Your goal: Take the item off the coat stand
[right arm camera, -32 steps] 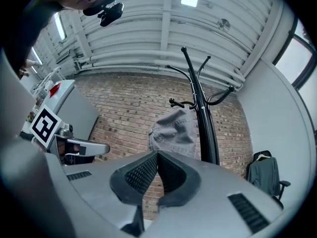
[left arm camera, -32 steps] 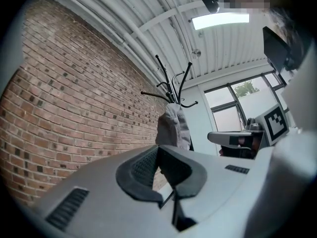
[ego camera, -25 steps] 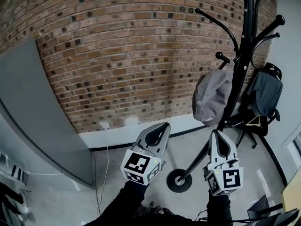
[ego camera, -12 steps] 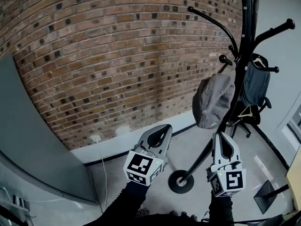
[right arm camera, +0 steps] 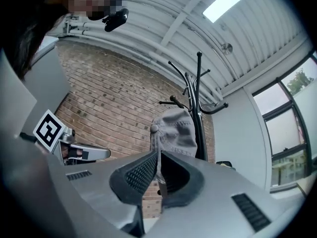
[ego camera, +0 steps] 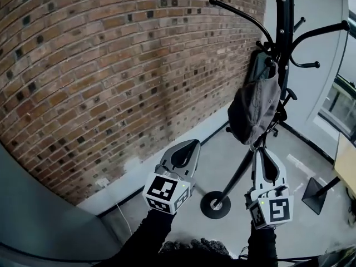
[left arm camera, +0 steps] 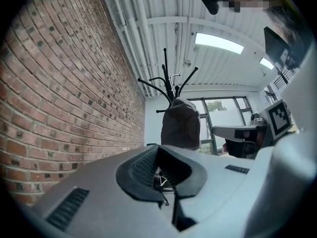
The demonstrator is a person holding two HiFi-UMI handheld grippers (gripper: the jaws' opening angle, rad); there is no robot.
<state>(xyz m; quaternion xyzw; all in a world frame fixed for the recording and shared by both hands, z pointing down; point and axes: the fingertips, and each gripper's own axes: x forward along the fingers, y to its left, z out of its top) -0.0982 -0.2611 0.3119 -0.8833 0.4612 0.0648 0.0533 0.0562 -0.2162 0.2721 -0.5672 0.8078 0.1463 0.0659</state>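
Observation:
A grey cap (ego camera: 255, 107) hangs on a hook of the black coat stand (ego camera: 282, 32), whose round base (ego camera: 215, 204) rests on the floor. My right gripper (ego camera: 260, 151) is shut, and its tip is just under the cap's lower edge. In the right gripper view the cap (right arm camera: 174, 132) rises right behind the shut jaws of the right gripper (right arm camera: 158, 154); nothing shows as held. My left gripper (ego camera: 192, 145) is shut and empty, left of the stand. The left gripper view has the cap (left arm camera: 181, 124) ahead, beyond the left gripper (left arm camera: 159, 150).
A brick wall (ego camera: 111, 65) runs along the left and back. A dark chair with a jacket (ego camera: 259, 65) stands behind the cap. Windows (ego camera: 342, 99) are at the right, with a black floor stand (ego camera: 315, 193) and a yellow table corner (ego camera: 348, 163) below them.
The view has swung round the stand: the cap and the pole now sit nearer and more upright, and the chair is behind the cap. Both grippers stay shut; the right tip now reaches the cap's lower edge.

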